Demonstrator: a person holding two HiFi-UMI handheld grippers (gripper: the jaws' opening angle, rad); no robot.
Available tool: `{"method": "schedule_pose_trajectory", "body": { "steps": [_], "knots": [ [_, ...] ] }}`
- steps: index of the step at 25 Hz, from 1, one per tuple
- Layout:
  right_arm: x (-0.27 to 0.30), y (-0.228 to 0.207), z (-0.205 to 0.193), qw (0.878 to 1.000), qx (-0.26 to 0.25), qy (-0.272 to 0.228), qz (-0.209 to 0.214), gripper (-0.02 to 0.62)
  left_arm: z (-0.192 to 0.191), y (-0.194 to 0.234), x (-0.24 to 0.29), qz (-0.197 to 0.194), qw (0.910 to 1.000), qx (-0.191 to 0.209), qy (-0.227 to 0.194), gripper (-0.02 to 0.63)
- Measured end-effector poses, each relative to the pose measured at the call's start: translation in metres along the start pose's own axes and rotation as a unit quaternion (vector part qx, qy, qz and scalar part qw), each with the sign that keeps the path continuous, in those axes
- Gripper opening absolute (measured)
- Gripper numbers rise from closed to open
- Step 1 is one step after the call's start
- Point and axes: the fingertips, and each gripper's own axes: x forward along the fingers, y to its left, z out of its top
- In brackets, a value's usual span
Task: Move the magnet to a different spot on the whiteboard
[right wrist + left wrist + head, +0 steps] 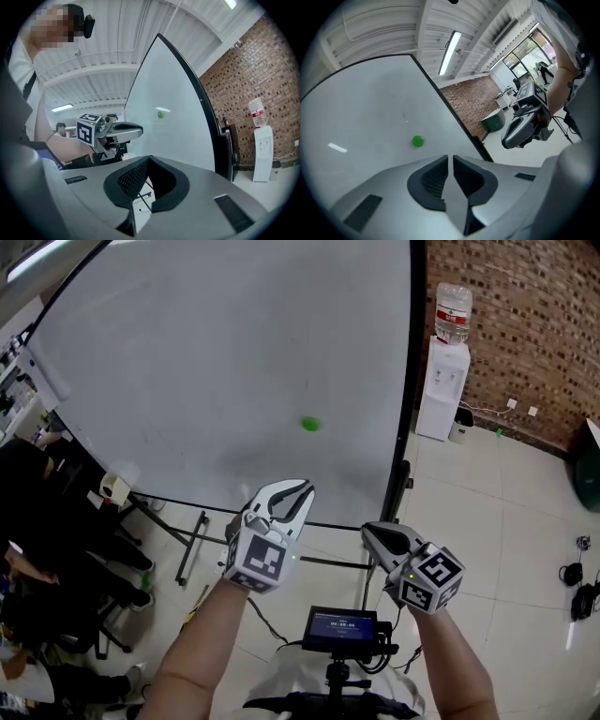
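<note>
L gripper point(450, 158) sits low in the pic, its two grey jaws just a tiny bit apart w/ nothing btwn them. Past its tips is the big whiteboard point(370, 108), tilted, w/ the little green magnet point(417, 141) stuck on it, well apart from the jaws. On the right side the R gripper point(509, 138) hangs in the air by a bare arm point(560, 89), & far back there's a brick wall point(471, 101) & a long light point(450, 51) up top.

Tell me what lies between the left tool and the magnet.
Only bare whiteboard shows between the left tool and the magnet, in the head view.
</note>
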Motion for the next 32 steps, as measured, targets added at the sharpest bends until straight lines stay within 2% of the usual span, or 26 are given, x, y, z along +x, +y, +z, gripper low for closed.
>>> {"method": "schedule_pose_trajectory", "body": {
  "steps": [7,11,16,20,25,32],
  "knots": [
    [0.015,-0.004,0.008,1.0,0.005,0.0,-0.008,0.031,0.027,0.036,0.006,0.05,0.9951,0.085,-0.001,0.076],
    [0.017,-0.007,0.008,1.0,0.007,0.001,-0.012,0.031,0.034,0.043,0.017,0.062,0.9872,0.147,0.004,0.11],
    [0.016,-0.012,0.01,1.0,0.01,-0.003,-0.022,0.031,0.04,0.053,0.032,0.075,0.9795,0.187,0.007,0.167],
    [0.013,-0.02,0.013,0.999,0.011,-0.006,-0.03,0.031,0.041,0.063,0.05,0.082,0.9677,0.237,0.027,0.173],
    [0.012,-0.028,0.015,0.999,0.015,-0.005,-0.038,0.031,0.042,0.071,0.064,0.093,0.9462,0.306,0.047,0.173],
    [0.007,-0.04,0.016,0.998,0.022,-0.012,-0.05,0.031,0.036,0.069,0.074,0.108,0.9278,0.35,0.071,0.167]
  ]
}}
